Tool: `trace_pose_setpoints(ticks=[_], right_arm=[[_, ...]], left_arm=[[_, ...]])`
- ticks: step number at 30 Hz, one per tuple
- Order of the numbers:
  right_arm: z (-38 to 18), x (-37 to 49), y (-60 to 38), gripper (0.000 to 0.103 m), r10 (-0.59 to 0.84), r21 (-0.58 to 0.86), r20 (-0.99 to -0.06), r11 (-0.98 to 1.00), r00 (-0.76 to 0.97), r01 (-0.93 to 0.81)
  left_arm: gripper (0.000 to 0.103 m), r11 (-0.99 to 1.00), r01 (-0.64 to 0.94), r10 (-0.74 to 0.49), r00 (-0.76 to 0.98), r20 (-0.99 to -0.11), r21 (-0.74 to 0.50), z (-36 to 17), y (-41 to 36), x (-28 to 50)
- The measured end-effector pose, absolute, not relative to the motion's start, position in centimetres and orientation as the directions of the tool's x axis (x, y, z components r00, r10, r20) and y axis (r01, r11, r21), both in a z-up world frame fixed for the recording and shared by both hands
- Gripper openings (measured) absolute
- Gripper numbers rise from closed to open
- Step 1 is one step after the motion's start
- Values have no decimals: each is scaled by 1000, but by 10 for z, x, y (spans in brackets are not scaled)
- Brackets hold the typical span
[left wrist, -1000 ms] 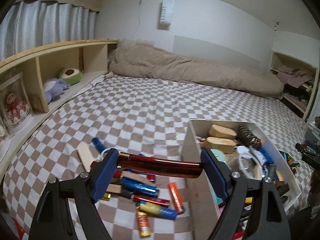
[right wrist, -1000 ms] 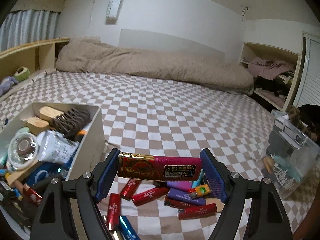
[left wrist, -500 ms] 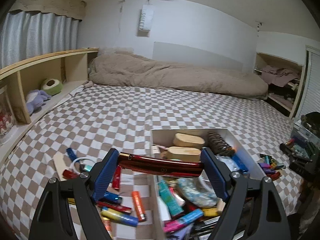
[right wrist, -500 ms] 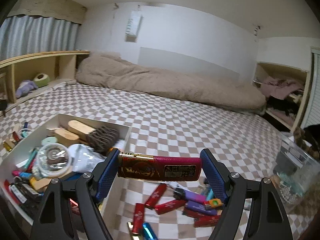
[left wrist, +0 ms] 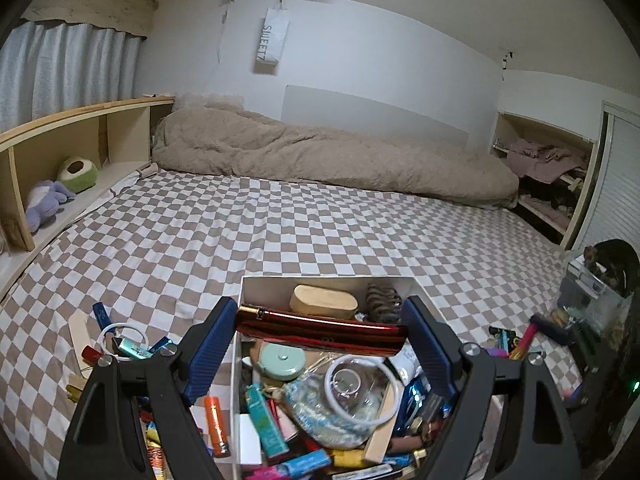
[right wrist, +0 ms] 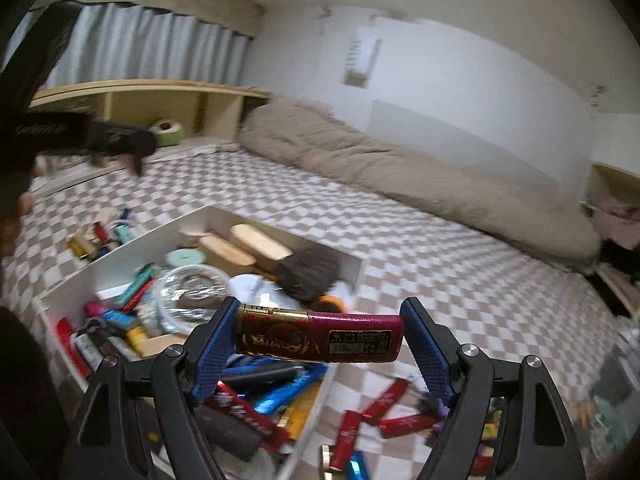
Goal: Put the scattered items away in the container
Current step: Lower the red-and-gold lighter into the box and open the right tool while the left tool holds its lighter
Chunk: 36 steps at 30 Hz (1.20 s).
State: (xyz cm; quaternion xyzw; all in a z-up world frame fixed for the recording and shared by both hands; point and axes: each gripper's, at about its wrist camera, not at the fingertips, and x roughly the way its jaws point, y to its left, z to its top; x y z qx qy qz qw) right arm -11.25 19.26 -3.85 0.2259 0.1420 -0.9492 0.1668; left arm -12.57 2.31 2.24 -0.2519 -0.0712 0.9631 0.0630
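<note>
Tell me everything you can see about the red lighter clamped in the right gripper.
The red lighter is a long, slim body held crosswise, nearly level, with one end against each blue pad of the right gripper. Its left part is glossy dark red with gold trim and a gold printed design; the right part is matte magenta with a barcode label. It hangs above the near corner of the white box, touching only the pads.
</note>
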Motion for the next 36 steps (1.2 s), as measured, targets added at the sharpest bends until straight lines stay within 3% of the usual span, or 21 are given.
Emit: trace_pose_setpoints(ticks=[15, 17, 18, 20, 30, 36], right_arm=[[-76, -152, 155, 81, -381, -134, -686, -771, -620, 622], [-76, -150, 155, 84, -368, -149, -681, -777, -633, 612], [-75, -149, 156, 94, -367, -149, -676, -782, -639, 606], [-72, -147, 159, 100, -376, -139, -665, -787, -645, 601], [-71, -135, 168, 100, -373, -131, -645, -806, -667, 577], [-70, -126, 173, 100, -383, -135, -626, -805, -679, 578]], left_arm=[[84, -968, -85, 200, -828, -523, -237, -4, 12, -140], [84, -967, -81, 202, -824, -529, -243, -6, 9, -141], [84, -966, -78, 201, -823, -532, -245, -7, 8, -141], [84, -966, -74, 201, -819, -538, -249, -8, 5, -141], [84, -936, -47, 257, -770, -584, -349, -15, -2, -148], [84, -966, -63, 210, -758, -617, -252, -14, 11, -144]])
